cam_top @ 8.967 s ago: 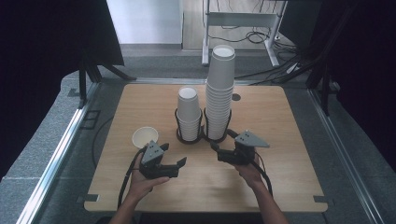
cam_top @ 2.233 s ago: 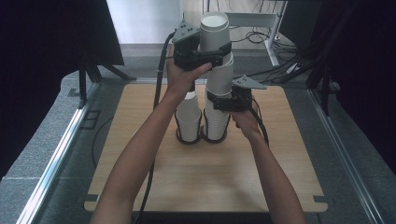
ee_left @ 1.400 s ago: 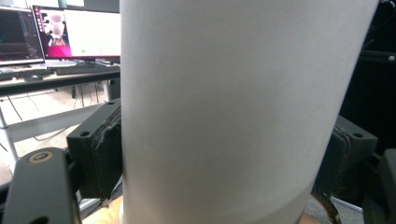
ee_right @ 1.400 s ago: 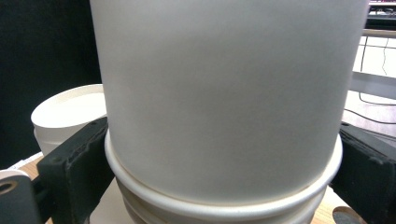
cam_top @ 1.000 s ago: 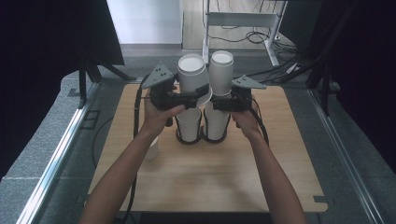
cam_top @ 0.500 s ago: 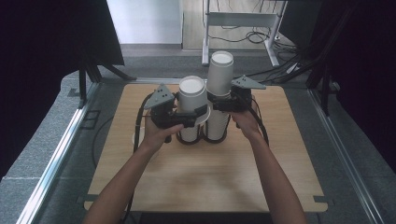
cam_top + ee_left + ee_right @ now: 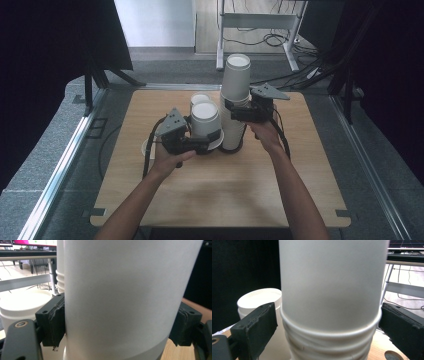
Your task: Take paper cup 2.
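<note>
High view — the left gripper [image 7: 212, 136] has its fingers clamped on a white paper cup [image 7: 205, 119], upright, mouth up, carried low over the wooden bench [image 7: 225, 180]. Just behind those fingers stands a short stack of cups [image 7: 200, 98]; to their outer side a lone cup [image 7: 145, 148] peeks out from behind the hand. The right gripper [image 7: 235, 114] sits at the tall stack [image 7: 235, 95], fingers either side of it about halfway up, steadying it.

Left gripper view — the held cup [image 7: 125, 300] runs floor to ceiling between the two black fingers [image 7: 53, 325]; both pads press flat on its wall. Beyond the left pad, the rim of the short stack [image 7: 25, 301], and past it the ribbed rims of the tall stack [image 7: 60, 277].

Right gripper view — the tall stack [image 7: 329, 295] stands between the fingers [image 7: 257, 327]. The pads flank the stacked rims, slim gaps visible on both sides, so I read them as apart, not biting. The short stack [image 7: 259, 300] shows beyond one pad.

Risks, as I judge them:
- thin paper wall under a hard clamp — the cup could dent or ovalise, then jam crooked when nested or set down;
- the carried cup passes near both stacks; a sideways nudge could topple the tall one, since the right fingers only bracket it;
- released tilted, the cup may tip over on the bench.
</note>
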